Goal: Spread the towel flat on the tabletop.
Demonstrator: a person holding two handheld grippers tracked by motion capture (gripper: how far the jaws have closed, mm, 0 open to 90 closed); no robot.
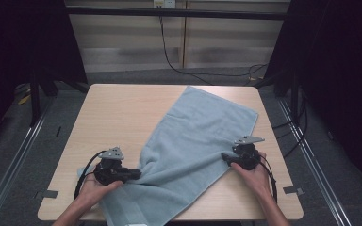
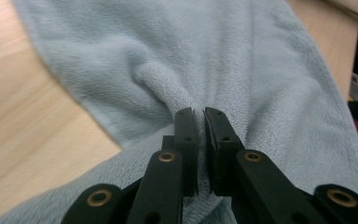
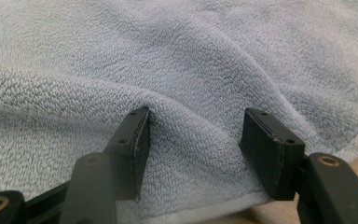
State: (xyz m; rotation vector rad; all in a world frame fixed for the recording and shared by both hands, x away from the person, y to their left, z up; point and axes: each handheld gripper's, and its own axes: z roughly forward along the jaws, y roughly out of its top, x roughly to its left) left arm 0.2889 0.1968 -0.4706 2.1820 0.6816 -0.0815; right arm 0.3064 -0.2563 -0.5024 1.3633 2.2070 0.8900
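A light blue towel [image 1: 193,136] lies slantwise across the wooden table [image 1: 122,108], from the far right corner to the near edge. My left gripper [image 1: 136,174] lies low at the towel's left edge, and in the left gripper view it [image 2: 201,114] is shut on a pinched fold of the towel [image 2: 214,56]. My right gripper [image 1: 225,157] rests at the towel's right edge. In the right gripper view it [image 3: 196,121] stands open, its jaws wide apart on either side of a raised ridge of the towel [image 3: 191,56].
Bare table wood shows at the far left and along the right edge [image 1: 268,155]. Tape marks [image 1: 293,190] sit at the near corners. Black frame posts [image 1: 34,89] and floor cables [image 1: 217,73] surround the table.
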